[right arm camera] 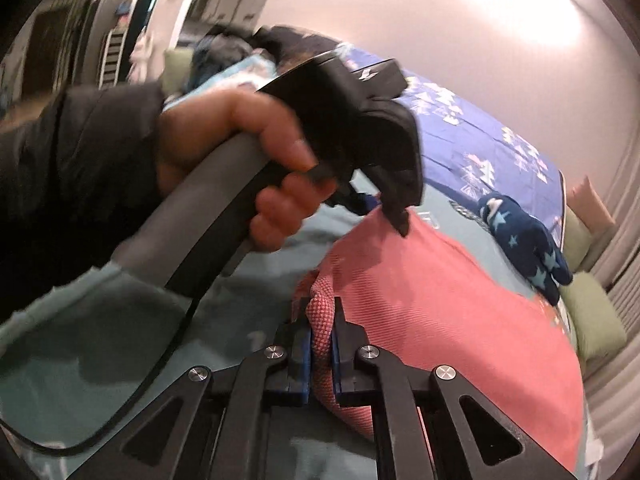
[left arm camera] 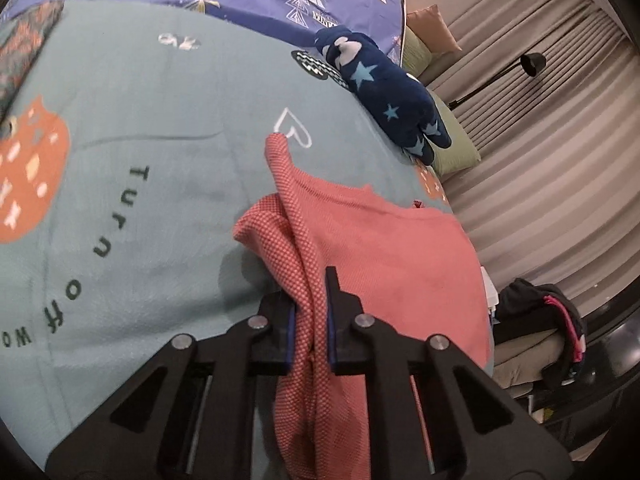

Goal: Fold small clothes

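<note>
Hand-held gripper [left arm camera: 312, 320] pinching pink garment [left arm camera: 400, 248]

Both claws point downward and are closed tight, the left claw [left arm camera: 311, 320] and the right claw [right arm camera: 321, 344] each pinching cloth, while the left hand [right arm camera: 256, 168], in a dark sleeve [right arm camera: 80, 168], grips its handle.

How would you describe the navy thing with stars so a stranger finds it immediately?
Start at the teal bedspread covering the bed. Along its far edge, beyond the pink garment, lies a small navy garment. Only it carries light blue stars.
</note>
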